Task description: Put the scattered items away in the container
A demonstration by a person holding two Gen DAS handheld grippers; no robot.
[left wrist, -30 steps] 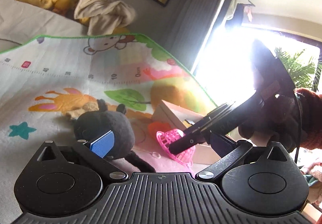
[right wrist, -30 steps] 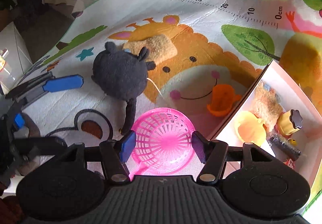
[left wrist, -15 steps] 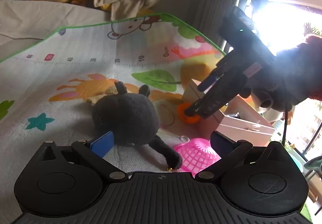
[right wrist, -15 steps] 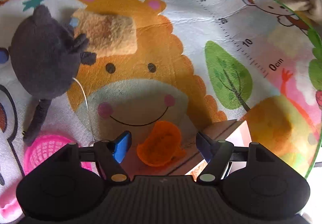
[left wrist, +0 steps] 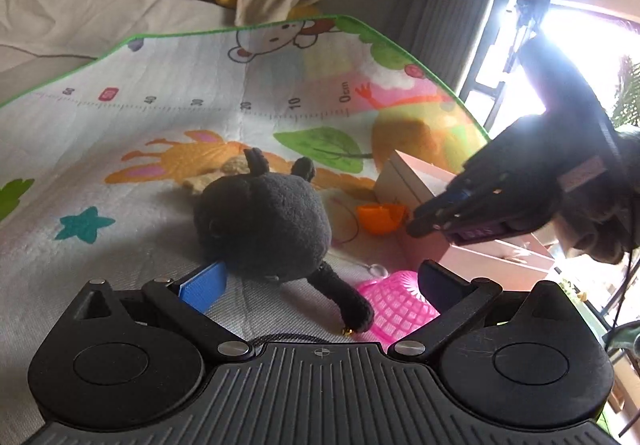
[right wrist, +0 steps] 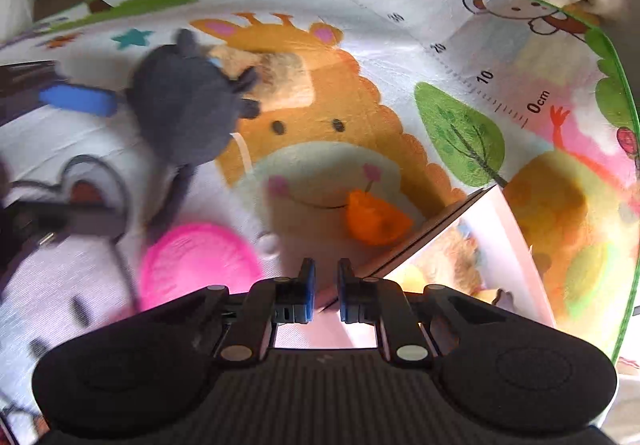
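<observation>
Left wrist view: your left gripper (left wrist: 320,281) is spread wide and holds nothing. The black plush (left wrist: 262,223) sits at its twelve o'clock on the mat (left wrist: 120,133), a leg trailing between the fingers. The pink strainer (left wrist: 394,305) lies at two o'clock, the orange cup (left wrist: 380,217) beyond beside the box (left wrist: 416,185), where your right gripper (left wrist: 424,221) comes in.

Right wrist view: your right gripper (right wrist: 324,285) has just clenched on nothing. The cup (right wrist: 374,219) lies at one o'clock against the box (right wrist: 460,213), the strainer (right wrist: 200,263) at ten.
</observation>
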